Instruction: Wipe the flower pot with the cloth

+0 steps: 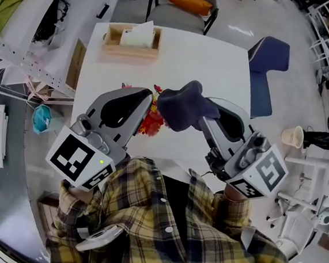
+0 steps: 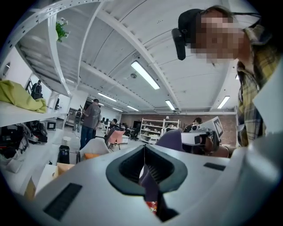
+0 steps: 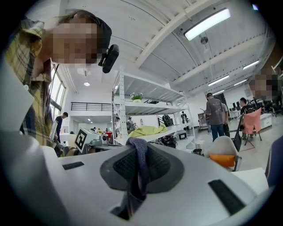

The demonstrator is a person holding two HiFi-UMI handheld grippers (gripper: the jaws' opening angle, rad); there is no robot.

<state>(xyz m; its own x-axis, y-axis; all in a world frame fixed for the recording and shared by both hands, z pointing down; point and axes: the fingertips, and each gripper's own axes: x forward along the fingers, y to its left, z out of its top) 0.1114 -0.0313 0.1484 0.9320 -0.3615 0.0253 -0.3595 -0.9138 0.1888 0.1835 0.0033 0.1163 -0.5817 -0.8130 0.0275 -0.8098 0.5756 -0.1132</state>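
Note:
A dark blue cloth (image 1: 182,106) hangs bunched over the white table (image 1: 204,60), between my two grippers. My right gripper (image 1: 196,117) is shut on it; the cloth (image 3: 140,163) drapes over its closed jaws (image 3: 137,172). My left gripper (image 1: 150,97) points at the cloth's left edge with its jaws shut. A thin fold of the cloth (image 2: 151,185) seems pinched between them (image 2: 143,170). Red flowers (image 1: 151,123) show just below the left jaws (image 2: 151,205). The pot itself is hidden under the grippers and cloth.
A wooden tissue box (image 1: 131,41) stands at the table's far edge. A chair with an orange cushion (image 1: 189,1) is behind the table, and a blue chair (image 1: 265,66) is at its right. A paper cup (image 1: 292,137) stands at the right. People stand in the room beyond.

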